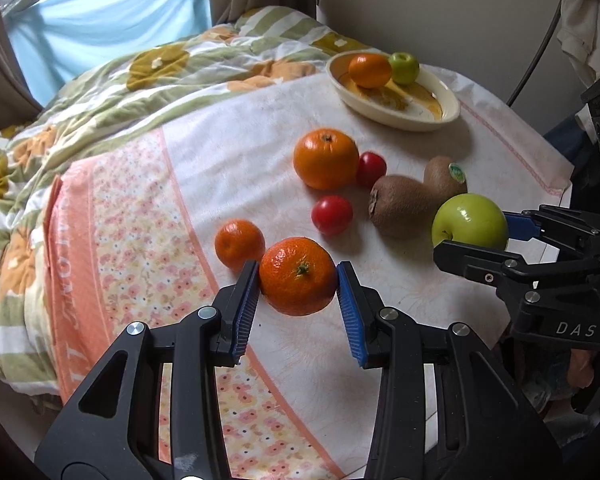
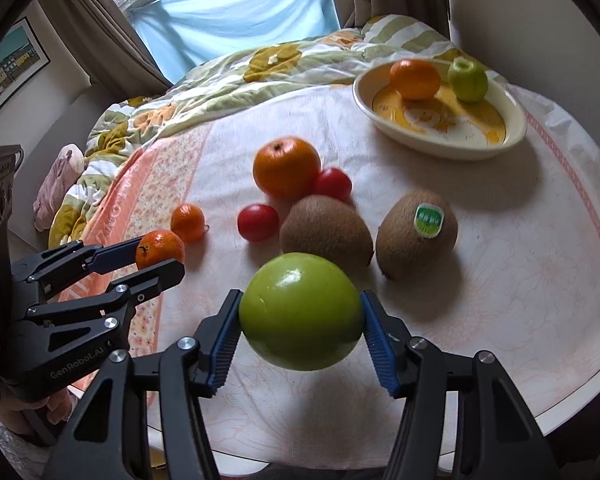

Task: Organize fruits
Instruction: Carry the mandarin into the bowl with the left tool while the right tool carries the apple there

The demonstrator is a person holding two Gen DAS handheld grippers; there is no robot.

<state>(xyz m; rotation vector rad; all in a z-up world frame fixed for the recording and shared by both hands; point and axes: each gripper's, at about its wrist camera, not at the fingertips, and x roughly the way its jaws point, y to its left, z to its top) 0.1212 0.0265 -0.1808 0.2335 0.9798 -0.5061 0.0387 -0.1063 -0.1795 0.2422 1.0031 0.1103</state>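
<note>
My left gripper [image 1: 297, 276] is shut on a mandarin [image 1: 298, 275] and holds it just above the cloth; it also shows in the right wrist view [image 2: 160, 254]. My right gripper [image 2: 300, 320] is shut on a green apple [image 2: 301, 314], lifted off the table; the apple also shows in the left wrist view [image 1: 470, 222]. On the cloth lie a big orange [image 2: 286, 167], a small mandarin [image 2: 187, 222], two red tomatoes [image 2: 258, 222] [image 2: 332, 184] and two kiwis [image 2: 326, 230] [image 2: 416, 232]. The cream dish [image 2: 512, 120] at the far right holds an orange [image 2: 415, 79] and a small green apple [image 2: 467, 79].
The round table [image 2: 572, 392] carries a white and floral pink cloth [image 2: 160, 168]. A bed with a flowered quilt [image 2: 228, 80] borders it at the back and left. A wall and window with blue curtain [image 2: 236, 12] stand beyond.
</note>
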